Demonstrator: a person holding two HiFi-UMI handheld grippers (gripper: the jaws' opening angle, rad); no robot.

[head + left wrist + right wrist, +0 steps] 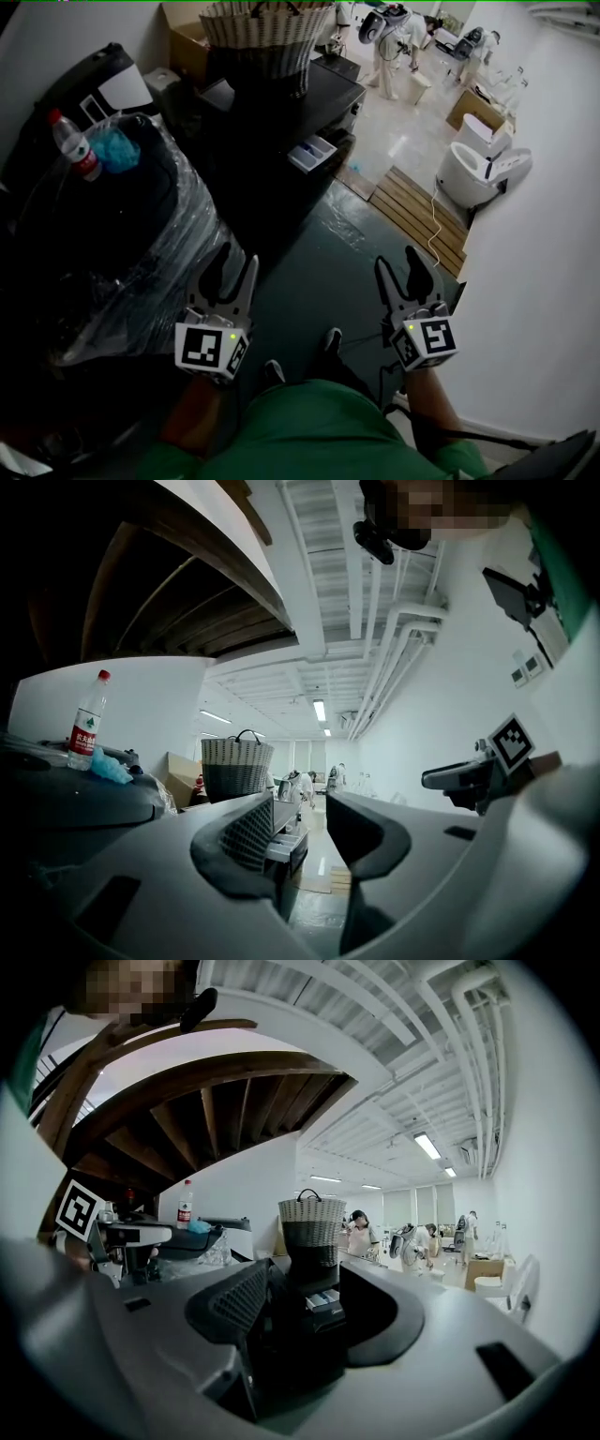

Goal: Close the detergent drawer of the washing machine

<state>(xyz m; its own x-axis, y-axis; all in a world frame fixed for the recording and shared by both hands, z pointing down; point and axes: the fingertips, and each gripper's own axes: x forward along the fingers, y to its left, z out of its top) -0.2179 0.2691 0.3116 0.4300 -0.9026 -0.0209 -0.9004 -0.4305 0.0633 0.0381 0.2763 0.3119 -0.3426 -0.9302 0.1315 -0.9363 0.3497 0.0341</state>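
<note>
the head view is lit unevenly: the far tiled floor and the white wall are bright, while the black washing machine at the left is dim and loses detail. small glints sit on the plastic wrap. in both gripper views the light comes from long ceiling lamps, straight lines bend strongly near the edges, and the corners go black. the left gripper and the right gripper, close to the lens, look soft.

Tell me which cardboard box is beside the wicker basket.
The box by the left wall, right beside the wicker basket; the other box stands across the floor near the white toilets.
</note>
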